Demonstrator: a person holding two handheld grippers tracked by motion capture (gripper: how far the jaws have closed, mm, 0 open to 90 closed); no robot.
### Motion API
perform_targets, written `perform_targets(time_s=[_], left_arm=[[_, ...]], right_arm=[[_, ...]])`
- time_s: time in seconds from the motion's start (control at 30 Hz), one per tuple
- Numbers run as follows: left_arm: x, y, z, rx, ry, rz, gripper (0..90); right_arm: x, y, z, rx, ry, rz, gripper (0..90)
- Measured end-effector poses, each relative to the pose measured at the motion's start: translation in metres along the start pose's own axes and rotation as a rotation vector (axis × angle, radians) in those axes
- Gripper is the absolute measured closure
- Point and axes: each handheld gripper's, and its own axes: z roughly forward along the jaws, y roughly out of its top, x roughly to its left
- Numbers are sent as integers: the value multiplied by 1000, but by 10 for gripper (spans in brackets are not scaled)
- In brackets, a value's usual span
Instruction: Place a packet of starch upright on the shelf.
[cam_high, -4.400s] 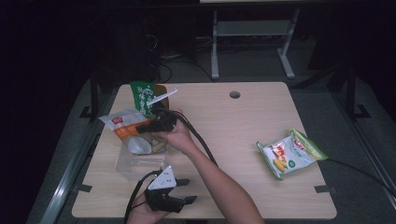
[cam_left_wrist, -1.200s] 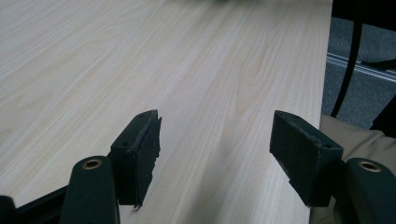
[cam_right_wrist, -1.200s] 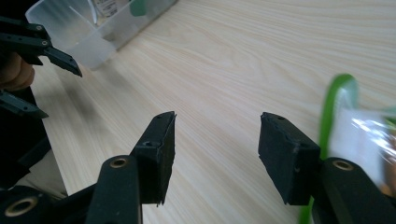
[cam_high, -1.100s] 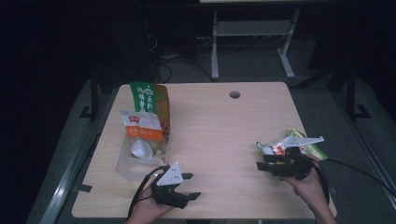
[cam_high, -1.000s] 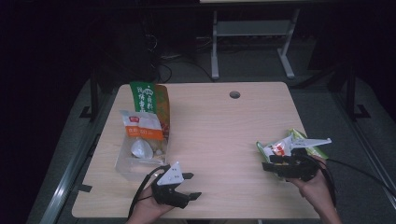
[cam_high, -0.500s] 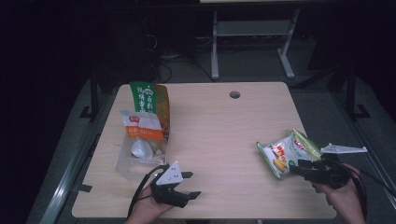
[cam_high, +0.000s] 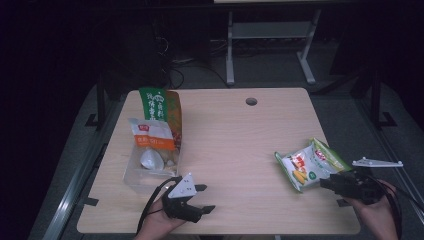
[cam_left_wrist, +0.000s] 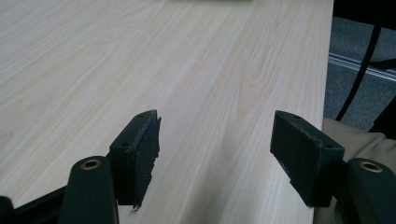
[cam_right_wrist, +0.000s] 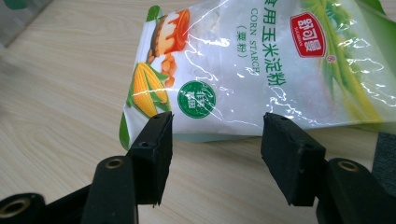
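Right gripper (cam_right_wrist: 215, 149), jaws apart and empty, lines up on the corn starch bag (cam_right_wrist: 261, 70); that slick film could slide away across the worktop (cam_high: 235, 150).

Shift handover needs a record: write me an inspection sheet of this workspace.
Surface: wooden table, a round hole near its far edge.
Job's things: corn starch bag lying flat near the right edge, label up.
Clutter: clear tub at the left with snack packs leaning out of it.
Grippers: left gripper resting on the near edge, jaws open over bare wood. Right gripper at the bag's near edge, jaws open, bag's edge just beyond them, not pinched.
Cables: left cable looping over the near edge; more on the floor behind.
Surroundings: dark room, grey frame behind the table.
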Motion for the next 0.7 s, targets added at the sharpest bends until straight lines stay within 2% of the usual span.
perform_targets(time_s=[0.33, 0.7], left_arm=[[-1, 0, 0, 2, -4, 11, 323], [-2, 0, -1, 5, -6, 19, 323]], right_arm=[[0, 1, 2, -5, 0, 0, 429], [-8, -7, -2, -1, -31, 39, 427]])
